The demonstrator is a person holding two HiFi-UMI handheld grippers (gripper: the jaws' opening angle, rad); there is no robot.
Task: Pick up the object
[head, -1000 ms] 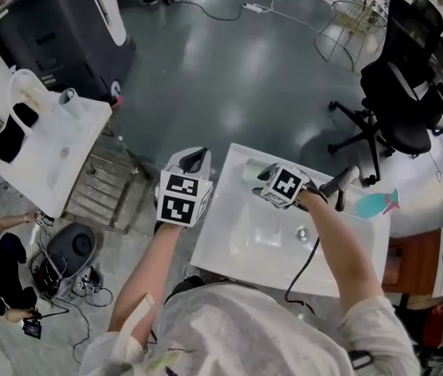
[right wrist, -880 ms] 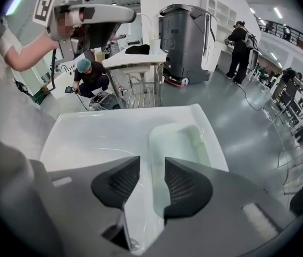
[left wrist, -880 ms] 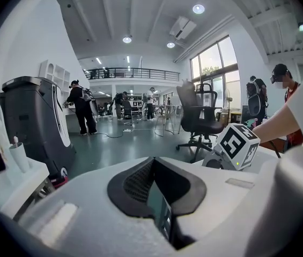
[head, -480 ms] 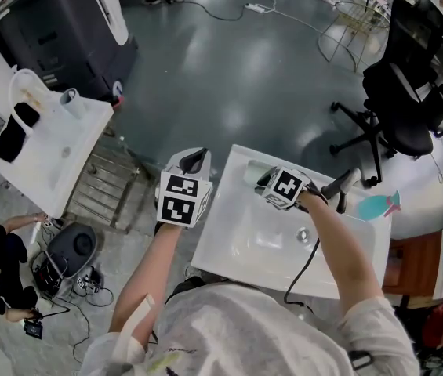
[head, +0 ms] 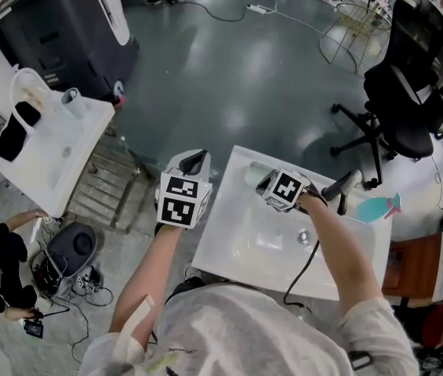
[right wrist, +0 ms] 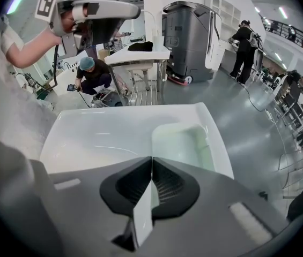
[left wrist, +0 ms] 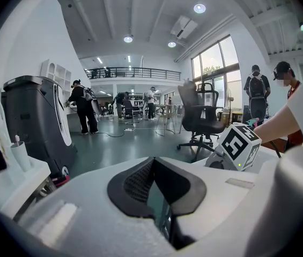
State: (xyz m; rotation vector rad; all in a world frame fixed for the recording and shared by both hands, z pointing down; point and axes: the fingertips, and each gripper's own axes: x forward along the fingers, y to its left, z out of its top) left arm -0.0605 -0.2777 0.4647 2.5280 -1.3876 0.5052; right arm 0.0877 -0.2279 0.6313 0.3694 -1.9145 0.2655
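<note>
- One wide white ceramic sink basin [head: 229, 245] bears everything here. Its glazed deck looks slick, so a thing nudged rather than gripped could skate along it or drop into the bowl
- The right gripper [right wrist: 152, 167], a grey hand-held tong with black ribbed pads, points steeply down over the sink's far corner. Its jaws have just been closing and now meet pad to pad, with the task's thing not between them. The likely fault is a grab on air: if the hand lifts from here, nothing comes up with it
- The left gripper [left wrist: 151, 167], its twin, hangs off the sink's left edge with its jaws likewise pressed together and empty. It is in no position to steady or catch anything that slides
- The pale green, rounded-rectangular shallow plastic tray [right wrist: 182, 143] lies flat on the deck in that far corner, close beyond the right tips and off to their right. A downward push with closed jaws would probably strike its rim and shove it toward the sink's outer edge. In my judgement the jaws must part and shift over one of its walls first
- A thin pale sliver [right wrist: 143, 213] shows low in the seam of the right jaws. I cannot tell whether it is a pinched scrap or part of the tool
</note>
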